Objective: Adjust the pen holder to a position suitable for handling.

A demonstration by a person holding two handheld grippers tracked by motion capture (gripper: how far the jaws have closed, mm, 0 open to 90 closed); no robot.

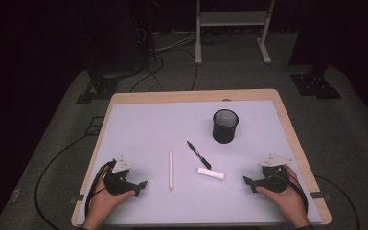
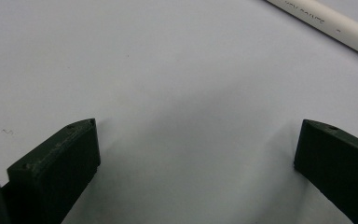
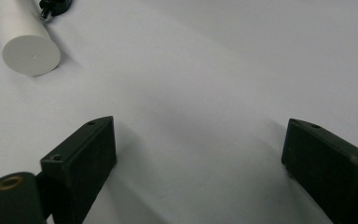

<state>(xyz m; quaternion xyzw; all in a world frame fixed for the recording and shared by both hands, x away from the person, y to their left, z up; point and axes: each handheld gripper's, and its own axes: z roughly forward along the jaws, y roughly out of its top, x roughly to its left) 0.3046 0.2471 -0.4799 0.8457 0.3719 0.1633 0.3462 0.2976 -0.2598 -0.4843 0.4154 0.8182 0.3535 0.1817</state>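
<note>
**Both grippers parked wide open, three pen-ish things waiting by the mesh cup**

So here's the layout. The black mesh pen cup [image 1: 225, 125] stands upright toward the far right part of the surface [image 1: 139, 120], and I'll use it as the landmark. Nearer the person than the cup, slightly to its left, lies a black pen [image 1: 199, 155], slanted, its far tip pointing up-left away from the cup. Just past the pen's near end sits a short white marker [image 1: 211, 174], lying almost crosswise, close to the pen but I can't tell if they touch. Further left of the cup, a long white stick-like pen [image 1: 171, 170] lies with its long axis running straight away from the person.

The left gripper [image 1: 141, 184] rests near the front edge, jaws spread wide with nothing between them; in the left gripper view the long white one [image 2: 326, 23] crosses the top right corner, so it's ahead and off to one side. The right gripper [image 1: 247, 181] is likewise wide open and empty, pointing inward at the short marker, whose round end [image 3: 28, 46] faces it in the right gripper view.

My read: the right hand is nearer the marker and black pen, the left nearer the long white one. Nothing blocks either reach. The cup itself looks empty from here, though its mesh hides the bottom.
</note>
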